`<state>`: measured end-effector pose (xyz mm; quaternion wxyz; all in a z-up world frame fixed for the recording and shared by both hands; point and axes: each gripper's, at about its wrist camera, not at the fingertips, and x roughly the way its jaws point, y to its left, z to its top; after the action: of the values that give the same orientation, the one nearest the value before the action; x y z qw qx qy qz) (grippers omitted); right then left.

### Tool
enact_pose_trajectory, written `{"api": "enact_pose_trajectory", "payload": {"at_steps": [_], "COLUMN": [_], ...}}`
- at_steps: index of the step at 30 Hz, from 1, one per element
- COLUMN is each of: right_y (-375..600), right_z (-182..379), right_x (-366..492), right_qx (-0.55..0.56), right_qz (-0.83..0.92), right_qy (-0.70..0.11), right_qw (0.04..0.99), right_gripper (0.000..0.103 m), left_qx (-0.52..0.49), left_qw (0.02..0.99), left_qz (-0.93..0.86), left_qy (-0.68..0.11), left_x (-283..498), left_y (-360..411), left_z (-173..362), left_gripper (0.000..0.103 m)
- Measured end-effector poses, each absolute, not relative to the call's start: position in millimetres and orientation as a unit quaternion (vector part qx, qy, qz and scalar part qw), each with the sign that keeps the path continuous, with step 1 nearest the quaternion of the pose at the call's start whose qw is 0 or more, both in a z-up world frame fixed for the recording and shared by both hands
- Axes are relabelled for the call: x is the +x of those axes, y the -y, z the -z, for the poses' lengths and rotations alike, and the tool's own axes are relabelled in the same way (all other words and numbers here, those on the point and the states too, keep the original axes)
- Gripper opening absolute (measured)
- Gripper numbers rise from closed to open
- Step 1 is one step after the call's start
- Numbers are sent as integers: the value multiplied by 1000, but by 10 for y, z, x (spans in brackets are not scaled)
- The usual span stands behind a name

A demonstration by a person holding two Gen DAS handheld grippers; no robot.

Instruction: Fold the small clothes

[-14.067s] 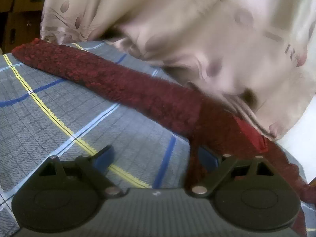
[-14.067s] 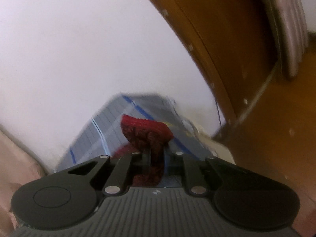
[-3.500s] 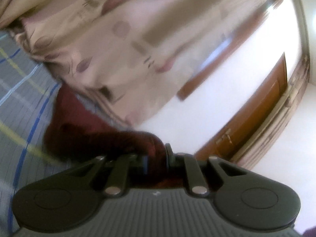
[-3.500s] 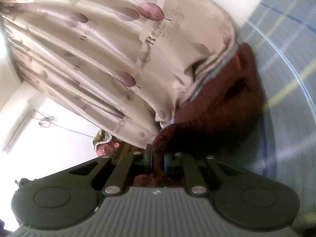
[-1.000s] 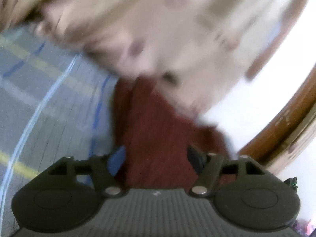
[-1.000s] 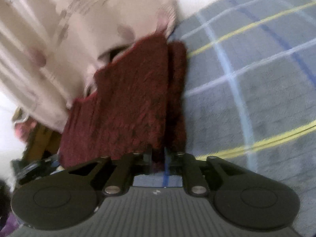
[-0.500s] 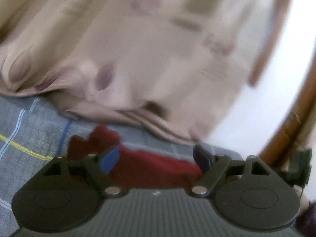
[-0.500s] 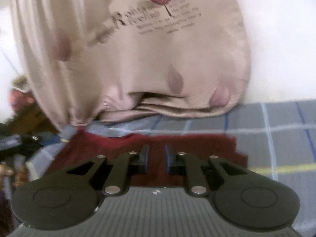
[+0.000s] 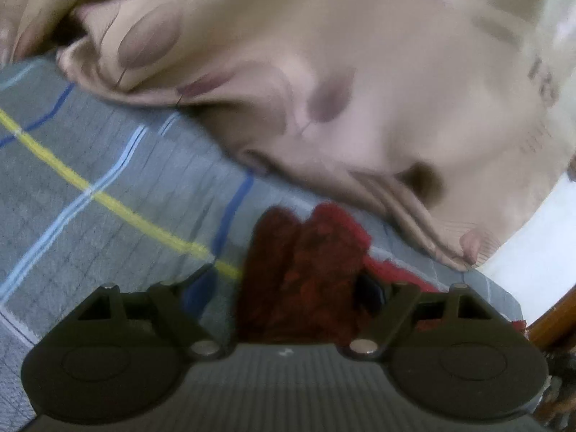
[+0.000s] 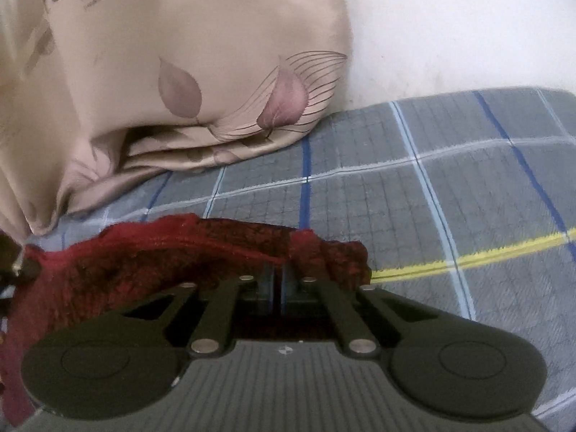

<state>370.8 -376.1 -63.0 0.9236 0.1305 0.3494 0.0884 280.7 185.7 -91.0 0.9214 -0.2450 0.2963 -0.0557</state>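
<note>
Both tools sit at the red knit cloth [image 9: 306,270] on my plaid sheet [image 9: 108,187]. My left gripper [image 9: 288,284] is spread wide, cloth bunched between its fingers. My right gripper [image 10: 276,280] is pressed together, pinching the cloth's edge, beside the beige curtain [image 10: 180,72].

You are working in a home, most likely a bedroom. The surface under you is a grey checked bedsheet [image 10: 450,194] with blue, white and yellow lines. At twelve o'clock in both views lies a beige satin pillow [image 10: 172,72], printed with leaves and lettering, resting on the sheet. Behind it, toward one o'clock in the right view, is a plain white wall [image 10: 450,25]. At four o'clock in the left view you see brown wooden trim [image 9: 550,320].
</note>
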Motion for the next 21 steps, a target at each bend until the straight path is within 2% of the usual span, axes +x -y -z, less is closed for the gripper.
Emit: {"api": "enact_pose_trajectory", "payload": {"at_steps": [1,2,4,7,10,17,21], "right_y": [3748,3737,3754,3767,3720,3552,3580], "right_z": [599,556,409,258,262,510,602], "right_x": [3709,3691,3533,3088,2633,1745,1546], "right_qx": [125,129,153,180,200,193,214], "right_qz": [-89,-90,-101,-132,-173,-216,-218], "right_qy": [-349,-340,-285,-215,-191,-176,-193], "right_qw": [924,927,941,951,945,941,933], "right_gripper": [1,12,26,33,47,53,56], "left_qx": [-245,-248,-254,-248,-254,-317,-306], "left_qw": [924,926,924,913,884,836,822], "left_qz": [61,69,86,120,165,214,272], "left_qy": [-287,-275,-271,-300,-356,-393,-396], "left_x": [2767,2713,2656,2685,2786,2832,2897], "left_y": [-1855,-1859,-1894,-1963,-2066,-2264,-2196], "left_z": [865,806,707,610,692,1070,1126], "left_gripper": [82,82,82,83,83,83,82]}}
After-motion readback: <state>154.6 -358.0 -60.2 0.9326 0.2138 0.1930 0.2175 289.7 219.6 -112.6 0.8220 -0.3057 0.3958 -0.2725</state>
